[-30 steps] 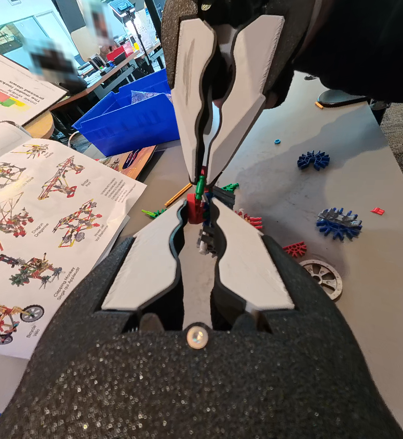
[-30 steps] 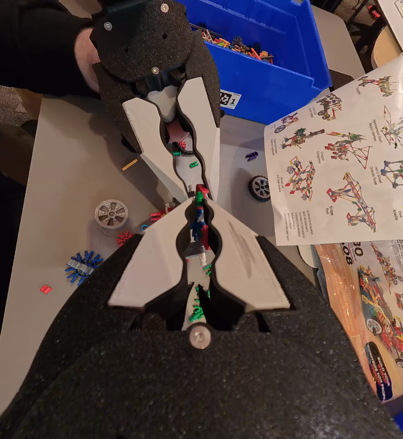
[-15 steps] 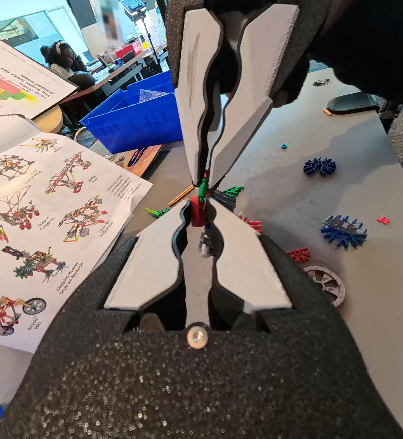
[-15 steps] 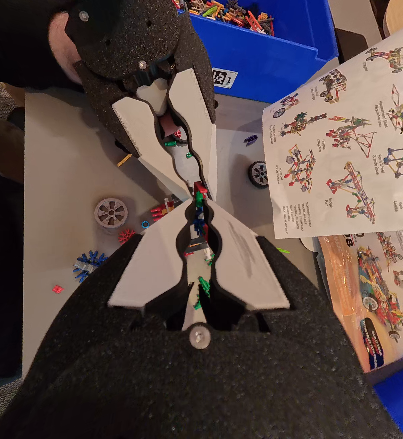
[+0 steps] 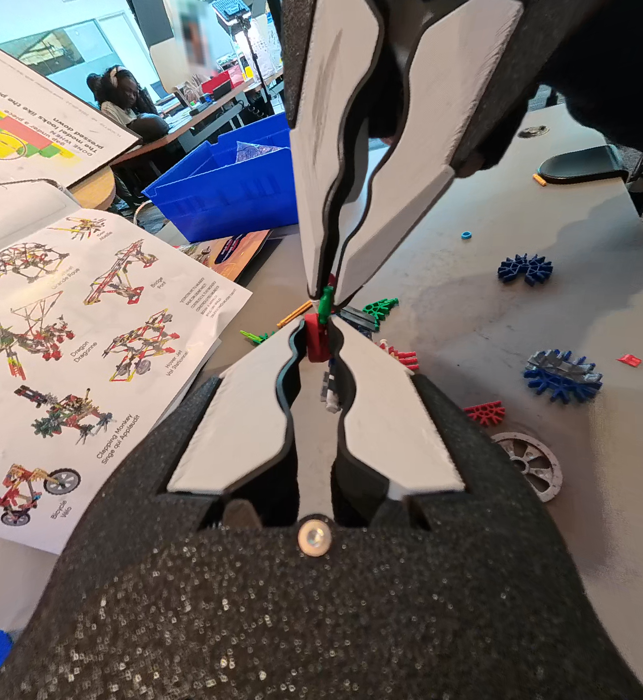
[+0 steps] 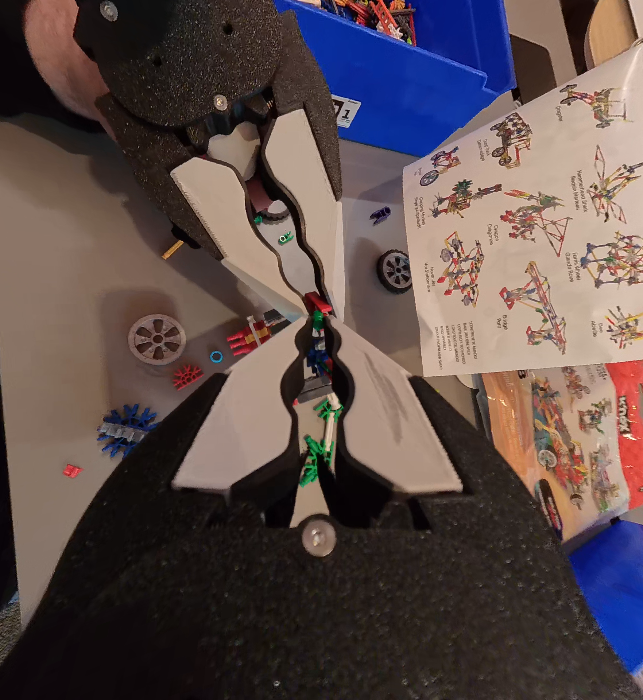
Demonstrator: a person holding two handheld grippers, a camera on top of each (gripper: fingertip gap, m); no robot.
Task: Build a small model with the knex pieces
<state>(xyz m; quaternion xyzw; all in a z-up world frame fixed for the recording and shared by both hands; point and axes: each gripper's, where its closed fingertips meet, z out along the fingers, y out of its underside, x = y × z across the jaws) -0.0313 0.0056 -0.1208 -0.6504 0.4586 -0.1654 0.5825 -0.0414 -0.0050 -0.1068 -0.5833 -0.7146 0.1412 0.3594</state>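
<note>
Left gripper (image 5: 318,329): we see its jaws closed on a red connector (image 5: 315,341), pinched at the tips.
Right gripper (image 6: 318,322): we see its jaws clamped on a green rod (image 6: 316,317) at the very tips.
Meeting point: rod end touches the connector, tip to tip, above the grey table (image 5: 501,288).
Around: blue connectors (image 5: 560,373), a grey wheel (image 6: 157,338), an instruction sheet (image 5: 85,341) and a blue bin (image 6: 407,87).

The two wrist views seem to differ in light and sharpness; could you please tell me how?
Left wrist view: bright and cool, window light glaring off the table, straight edges bowed by the wide lens, and the near foam body of the left hand-held gripper soft. Right wrist view: dimmer and warmer, its corners dark, with a soft shadow around the grey wheel and the right hand-held gripper fairly sharp at its tips.
</note>
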